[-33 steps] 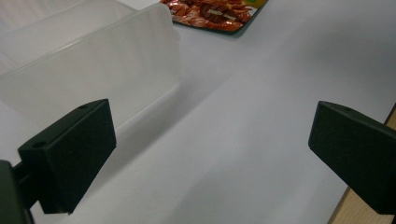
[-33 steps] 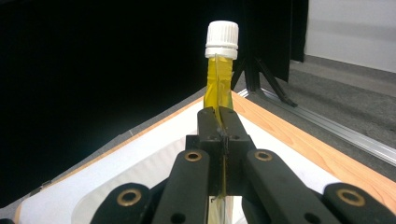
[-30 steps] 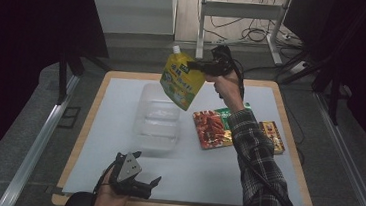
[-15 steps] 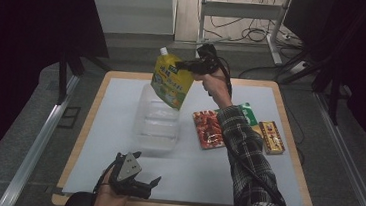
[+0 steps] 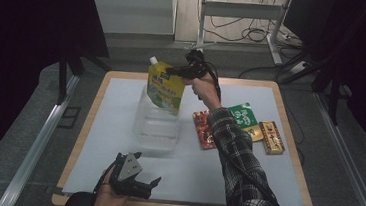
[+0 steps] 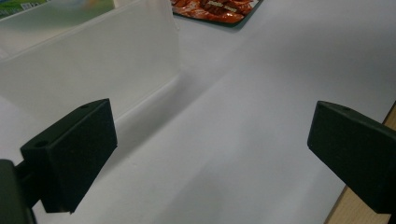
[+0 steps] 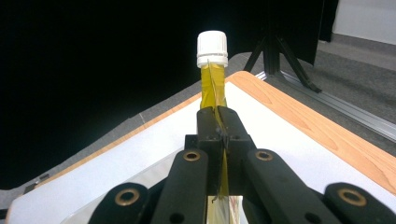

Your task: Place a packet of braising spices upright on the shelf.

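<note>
Pinching the yellow pouch near its spout, your right tongs hold it over the clear bin; left tongs spread, empty.

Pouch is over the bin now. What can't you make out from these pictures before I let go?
- High view: the yellow pouch covers the far rim of the clear bin, so whether its bottom edge is inside is unclear.
- Right gripper view: the right gripper hides the pouch body below its jaws.
- Left gripper view: the red packet is cut off by the top edge.
- High view: print on the green packet is too small.
</note>
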### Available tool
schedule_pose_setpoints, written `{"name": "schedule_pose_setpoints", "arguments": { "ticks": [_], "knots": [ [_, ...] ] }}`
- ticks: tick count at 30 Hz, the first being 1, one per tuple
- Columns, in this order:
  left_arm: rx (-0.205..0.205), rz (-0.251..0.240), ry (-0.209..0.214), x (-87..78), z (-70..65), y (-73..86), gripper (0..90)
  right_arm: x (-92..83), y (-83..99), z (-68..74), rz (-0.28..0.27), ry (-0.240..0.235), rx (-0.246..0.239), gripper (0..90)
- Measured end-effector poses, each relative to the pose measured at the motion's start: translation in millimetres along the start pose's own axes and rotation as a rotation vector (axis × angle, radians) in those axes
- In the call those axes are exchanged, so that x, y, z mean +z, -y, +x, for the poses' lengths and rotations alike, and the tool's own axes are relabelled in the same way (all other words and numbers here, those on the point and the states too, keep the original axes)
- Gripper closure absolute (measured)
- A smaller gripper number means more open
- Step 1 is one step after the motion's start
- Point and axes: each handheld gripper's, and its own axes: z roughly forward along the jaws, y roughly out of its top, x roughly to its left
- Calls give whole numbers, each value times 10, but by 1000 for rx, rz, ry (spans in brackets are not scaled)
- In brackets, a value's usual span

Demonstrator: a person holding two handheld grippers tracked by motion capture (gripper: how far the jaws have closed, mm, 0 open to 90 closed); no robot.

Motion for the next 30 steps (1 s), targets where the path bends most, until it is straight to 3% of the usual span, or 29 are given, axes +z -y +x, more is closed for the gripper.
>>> {"name": "schedule_pose_setpoints", "arguments": {
  "ticks": [2,5,9,11,16,17,18,19,21,23,30],
  "knots": [
    [2,3,2,3,-6,-1,11,64,5,33,37,26,-26,883],
    [10,12,1,6,-10,-2,11,151,34,74,17,4,-9,884],
    [8,14,2,13,-13,-1,13,189,58,57,6,15,35,886],
    [7,18,2,19,-17,1,13,194,58,61,7,20,35,886],
    [8,17,0,16,-16,0,13,207,53,124,15,22,-6,859],
    [10,17,0,15,-12,1,13,195,48,136,18,40,-21,804],
    [10,17,0,15,-12,1,13,195,48,136,18,40,-21,804],
    [10,17,-1,15,-11,1,14,171,47,147,15,61,-32,697],
    [9,18,0,19,-13,3,14,162,48,148,14,67,-35,659],
    [16,23,-1,22,-16,3,14,114,48,156,25,110,-51,516],
    [17,25,0,34,-26,6,14,30,47,197,46,167,-99,351]
  ]
}}
